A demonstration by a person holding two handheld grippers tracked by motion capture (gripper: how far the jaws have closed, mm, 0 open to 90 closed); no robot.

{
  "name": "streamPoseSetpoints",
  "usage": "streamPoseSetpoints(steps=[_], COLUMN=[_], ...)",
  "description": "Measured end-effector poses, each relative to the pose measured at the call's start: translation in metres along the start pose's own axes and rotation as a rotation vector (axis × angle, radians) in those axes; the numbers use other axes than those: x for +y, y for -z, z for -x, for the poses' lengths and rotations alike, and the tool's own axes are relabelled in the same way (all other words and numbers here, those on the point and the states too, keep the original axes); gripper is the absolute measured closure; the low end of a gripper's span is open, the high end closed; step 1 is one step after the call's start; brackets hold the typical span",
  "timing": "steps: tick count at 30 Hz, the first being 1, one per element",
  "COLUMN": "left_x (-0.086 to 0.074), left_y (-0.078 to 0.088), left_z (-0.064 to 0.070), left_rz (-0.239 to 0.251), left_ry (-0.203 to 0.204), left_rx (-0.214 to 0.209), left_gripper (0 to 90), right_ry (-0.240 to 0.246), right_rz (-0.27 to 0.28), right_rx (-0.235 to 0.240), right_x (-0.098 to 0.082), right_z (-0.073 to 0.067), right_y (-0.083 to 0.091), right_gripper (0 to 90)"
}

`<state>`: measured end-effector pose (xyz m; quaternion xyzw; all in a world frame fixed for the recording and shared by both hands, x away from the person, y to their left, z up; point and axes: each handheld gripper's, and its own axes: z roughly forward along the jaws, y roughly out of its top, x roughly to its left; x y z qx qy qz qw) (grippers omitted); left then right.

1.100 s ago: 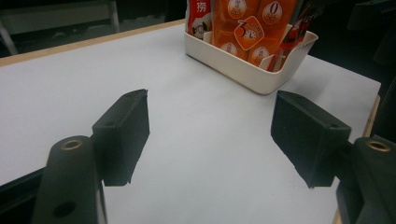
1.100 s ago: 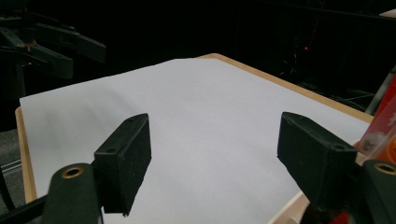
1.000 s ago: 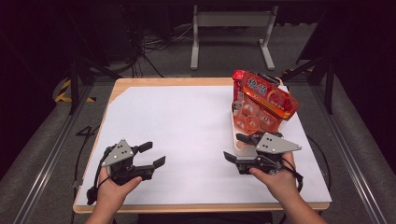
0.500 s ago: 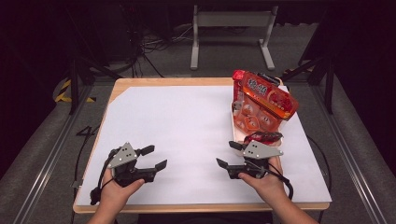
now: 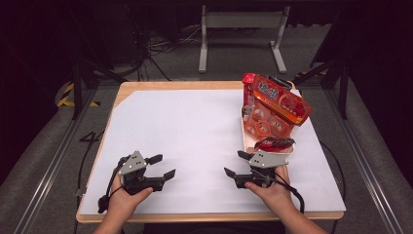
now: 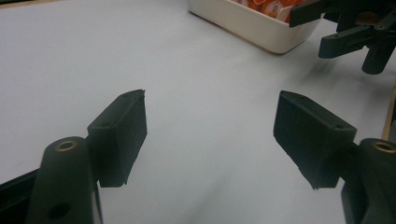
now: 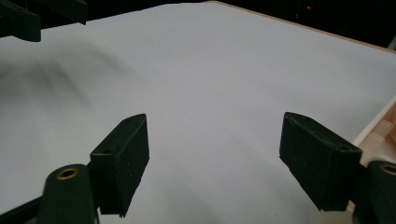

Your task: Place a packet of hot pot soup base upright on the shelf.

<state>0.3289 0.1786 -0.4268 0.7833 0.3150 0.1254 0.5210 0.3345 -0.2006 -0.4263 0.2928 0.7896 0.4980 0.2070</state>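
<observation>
High view: both grippers sit low over the smooth white sheet on the wooden worktop (image 5: 185, 85). Left gripper (image 5: 162, 166), matte black, jaws spread wide on nothing. Right gripper (image 5: 236, 164), jaws spread too, holding nothing. Just beyond it, near the right edge, stands a white rectangular tray (image 5: 249, 142) of glossy orange packets (image 5: 265, 122), a crinkly red-orange bag (image 5: 277, 97) leaning on top.
</observation>
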Motion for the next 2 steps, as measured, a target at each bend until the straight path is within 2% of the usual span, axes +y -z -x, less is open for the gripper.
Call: streamPoseSetpoints(steps=[2], left_x=[-0.001], left_y=[-0.0005], left_z=[-0.0024], left_rz=[-0.003], left_ry=[0.006], left_rx=[0.006], left_gripper=[25.9], right_ry=[-0.004], right_rz=[-0.001], right_rx=[0.0], right_x=[-0.0003], right_z=[0.0011], right_y=[0.0], right_gripper=[24.4])
